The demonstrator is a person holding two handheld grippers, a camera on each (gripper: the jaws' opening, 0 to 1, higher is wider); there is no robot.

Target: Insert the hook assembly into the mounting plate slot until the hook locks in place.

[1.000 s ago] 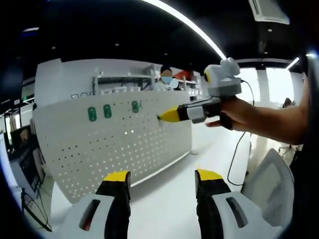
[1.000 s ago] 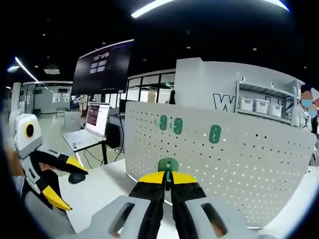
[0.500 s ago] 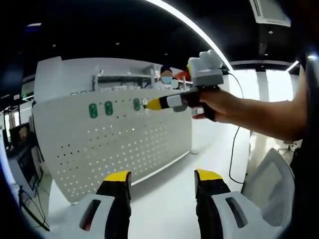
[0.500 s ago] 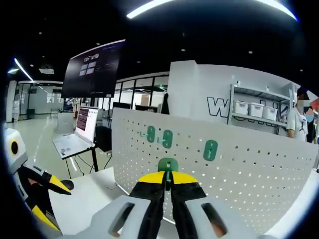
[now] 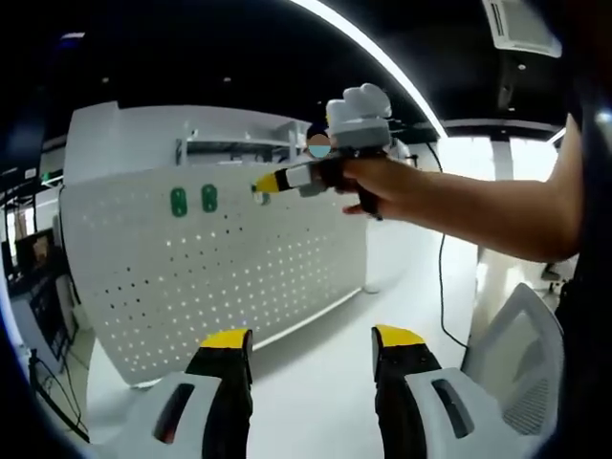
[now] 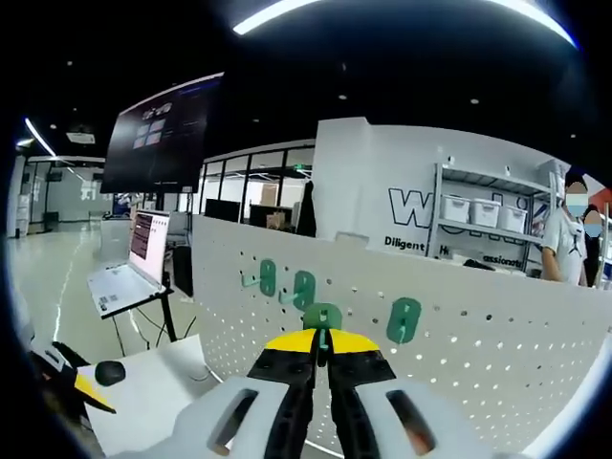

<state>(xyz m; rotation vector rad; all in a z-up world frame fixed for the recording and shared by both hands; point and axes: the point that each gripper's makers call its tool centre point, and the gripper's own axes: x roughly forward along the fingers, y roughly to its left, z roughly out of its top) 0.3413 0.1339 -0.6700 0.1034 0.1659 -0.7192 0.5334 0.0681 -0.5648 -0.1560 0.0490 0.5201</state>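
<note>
From the left gripper view, the left gripper (image 5: 311,349) is just hanging back over the white table (image 5: 316,392), jaws spread wide with nothing between them. The right gripper (image 5: 271,181) comes in from the right in a person's hand (image 5: 382,186), its yellow tip up against the top row of the white pegboard (image 5: 220,268), just right of the two green hooks (image 5: 193,200) already mounted there. In the right gripper view, the right gripper (image 6: 322,342) has its jaws pinched nearly together on a green hook (image 6: 322,316) poking up between the tips, right in front of the board and sitting between the mounted hooks: two to its left (image 6: 287,284), one to its right (image 6: 404,320). Can't tell if it's actually touching the holes yet. If I were doing this, I'd keep the hook square to the board, line the tabs up with the row the others use, push straight in, then press down till it seats. Don't let go early, and keep the other tool out of the way.
</note>
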